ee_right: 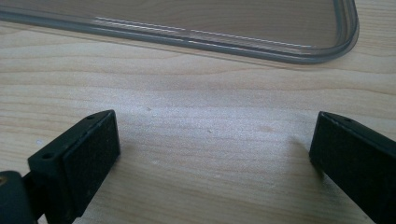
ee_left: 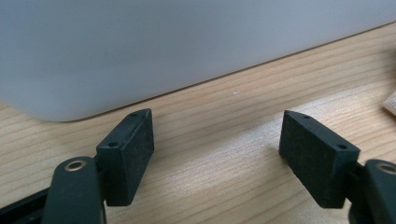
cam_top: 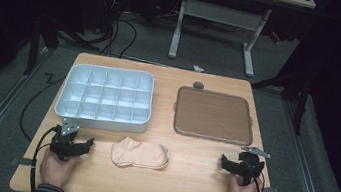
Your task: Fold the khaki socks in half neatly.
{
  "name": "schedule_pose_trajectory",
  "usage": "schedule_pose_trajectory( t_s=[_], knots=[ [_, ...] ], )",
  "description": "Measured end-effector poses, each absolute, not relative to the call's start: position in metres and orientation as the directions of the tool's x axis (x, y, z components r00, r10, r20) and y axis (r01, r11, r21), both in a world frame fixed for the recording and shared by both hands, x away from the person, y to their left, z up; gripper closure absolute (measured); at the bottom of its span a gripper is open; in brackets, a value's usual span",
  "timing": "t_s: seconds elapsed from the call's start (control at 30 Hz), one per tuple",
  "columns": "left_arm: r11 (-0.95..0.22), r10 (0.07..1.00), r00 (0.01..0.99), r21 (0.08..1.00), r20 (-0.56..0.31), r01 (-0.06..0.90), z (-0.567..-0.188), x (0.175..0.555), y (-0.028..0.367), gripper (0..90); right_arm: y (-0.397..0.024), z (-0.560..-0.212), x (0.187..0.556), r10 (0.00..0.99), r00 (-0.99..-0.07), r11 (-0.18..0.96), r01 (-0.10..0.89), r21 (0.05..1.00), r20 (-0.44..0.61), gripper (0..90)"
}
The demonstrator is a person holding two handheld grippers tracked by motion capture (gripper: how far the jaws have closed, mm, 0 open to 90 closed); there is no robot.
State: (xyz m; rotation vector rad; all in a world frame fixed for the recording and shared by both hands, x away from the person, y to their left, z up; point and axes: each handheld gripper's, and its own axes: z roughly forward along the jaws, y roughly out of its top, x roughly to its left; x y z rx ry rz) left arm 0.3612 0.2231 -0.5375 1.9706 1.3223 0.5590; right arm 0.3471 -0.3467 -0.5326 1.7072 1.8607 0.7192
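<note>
While both hands are resting at the counter's near edge, the left gripper and right gripper are gaping, released. Between them, the sock is lying untouched; reaching in and pinching it seems next.

No writing, label, brand, number or sign can be read anywhere in these views. The white compartment box, the brown tray, the sock and the wooden worktop all show plain, unmarked surfaces. The black pads in the close views carry no marking either.
</note>
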Motion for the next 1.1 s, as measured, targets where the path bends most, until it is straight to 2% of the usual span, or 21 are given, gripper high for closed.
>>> schedule_pose_trajectory(
  t_s=[0.93, 1.1],
  knots=[
    [-0.266, 0.911, 0.411, 0.740, -0.016, 0.618, -0.5375, 0.3604, 0.2220, 26.3, -0.3444, -0.5323, 0.3465, 0.991, -0.133, 0.107, 0.719, 0.687, -0.015, 3.8],
    [-0.263, 0.913, 0.408, 0.741, -0.016, 0.618, -0.5375, 0.3602, 0.2217, 26.3, -0.3436, -0.5317, 0.3451, 0.991, -0.136, 0.107, 0.715, 0.691, -0.012, 8.0]
  ],
)
